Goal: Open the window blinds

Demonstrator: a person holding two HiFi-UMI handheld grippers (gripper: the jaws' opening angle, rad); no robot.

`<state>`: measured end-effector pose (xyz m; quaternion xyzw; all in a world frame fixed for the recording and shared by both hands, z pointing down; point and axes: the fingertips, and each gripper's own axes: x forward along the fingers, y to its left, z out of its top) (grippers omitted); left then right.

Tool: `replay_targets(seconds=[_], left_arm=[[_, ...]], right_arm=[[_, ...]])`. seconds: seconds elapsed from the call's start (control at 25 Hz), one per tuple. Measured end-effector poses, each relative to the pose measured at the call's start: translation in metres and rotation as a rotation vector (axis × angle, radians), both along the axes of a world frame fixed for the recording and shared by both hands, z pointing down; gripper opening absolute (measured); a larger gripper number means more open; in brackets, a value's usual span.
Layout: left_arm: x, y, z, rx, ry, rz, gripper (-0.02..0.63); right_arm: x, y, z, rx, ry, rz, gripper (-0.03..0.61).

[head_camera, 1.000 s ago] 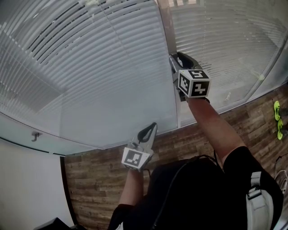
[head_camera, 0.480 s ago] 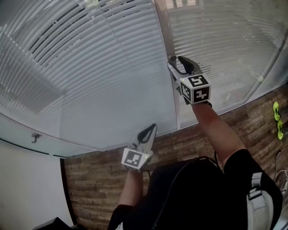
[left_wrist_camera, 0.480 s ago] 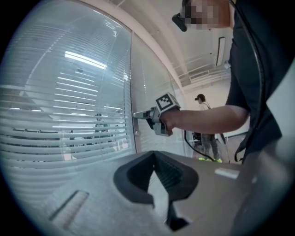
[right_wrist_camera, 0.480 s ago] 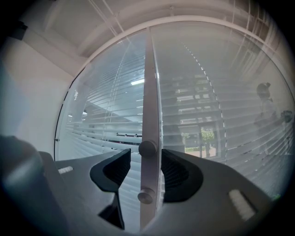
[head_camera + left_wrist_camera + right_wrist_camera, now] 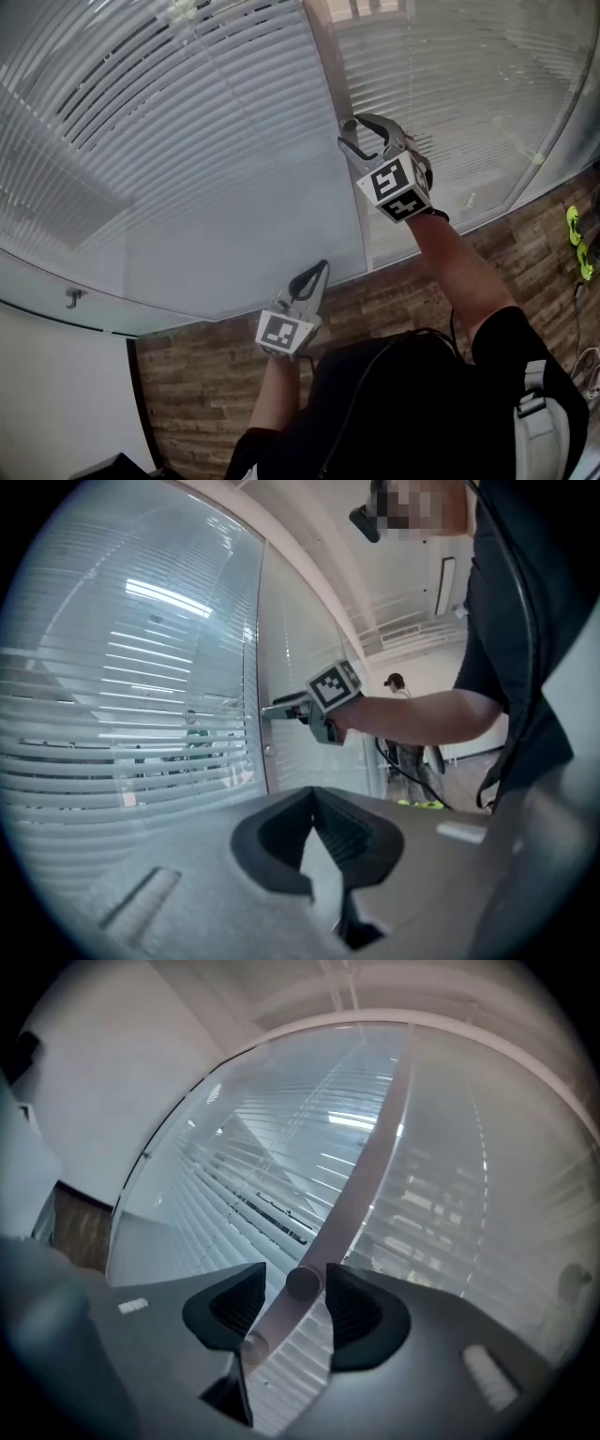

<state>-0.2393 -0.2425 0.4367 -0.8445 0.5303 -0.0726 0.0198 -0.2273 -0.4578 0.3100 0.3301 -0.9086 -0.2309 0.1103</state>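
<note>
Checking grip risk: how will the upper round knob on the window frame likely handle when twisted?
The knob looks smooth and round, so a grip may slip. It sits fixed on the frame, so it probably turns in place.

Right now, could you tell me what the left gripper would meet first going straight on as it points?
Probably the frosted glass pane with white slatted blinds behind it, near the grey vertical frame post; depth is unclear.

No legible text, number or brand is present. The left cube [image 5: 284, 330] and right cube [image 5: 394, 187] carry only square coded patterns.
</note>
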Motion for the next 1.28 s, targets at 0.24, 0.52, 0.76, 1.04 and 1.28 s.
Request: replay_targets(seconds=[0.24, 0.52, 0.76, 1.04, 1.28], left_arm=[[-0.001, 0.002, 0.002, -0.001, -0.004, -0.001, 0.003], [-0.007, 0.005, 0.002, -0.006, 0.004, -0.021, 0.005], [-0.01, 0.007, 0.003, -0.004, -0.001, -0.03, 0.004], [-0.011, 0.007, 0.002, -0.006, -0.001, -0.036, 0.005], [-0.01, 0.007, 0.004, -0.01, -0.001, -0.033, 0.005]], right_arm=[[-0.01, 0.0, 0.003, 0.326, 0.386, 0.064, 0.206], [-0.012, -0.01, 0.013, 0.358, 0.484, 0.071, 0.137], [-0.012, -0.01, 0.009, 0.307, 0.41, 0.074, 0.133], [-0.009, -0.013, 0.007, 0.191, 0.244, 0.057, 0.133], [-0.004, -0.017, 0.002, 0.029, 0.016, 0.073, 0.133]])
